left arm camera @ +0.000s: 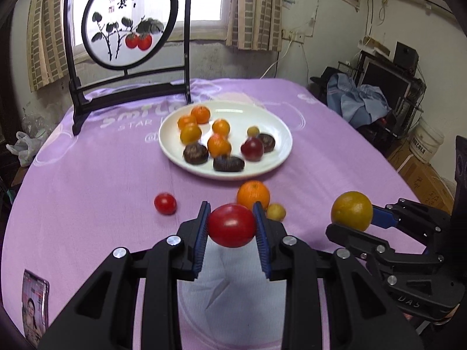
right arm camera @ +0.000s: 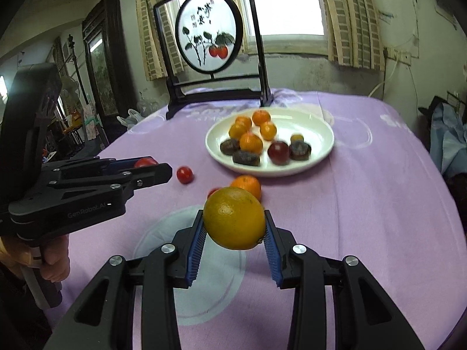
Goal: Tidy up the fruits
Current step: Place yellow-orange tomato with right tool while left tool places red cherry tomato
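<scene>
Aloft above the near edge of the purple-clothed surface [left arm camera: 87,175]: left gripper [left arm camera: 232,226] fingers clamping a red tomato [left arm camera: 232,225], right gripper [right arm camera: 235,223] fingers gripping a yellow-orange citrus [right arm camera: 234,218]. Best carried level to the white plate [left arm camera: 280,157] mid-surface, lowered into bare gaps, released gently to prevent rolling.

Your left wrist camera looks forward along its jaws, close above the worktop [left arm camera: 87,175]. Your right wrist camera does likewise from the right. Both face the white plate [left arm camera: 280,151] [right arm camera: 324,151] and the window beyond.
</scene>
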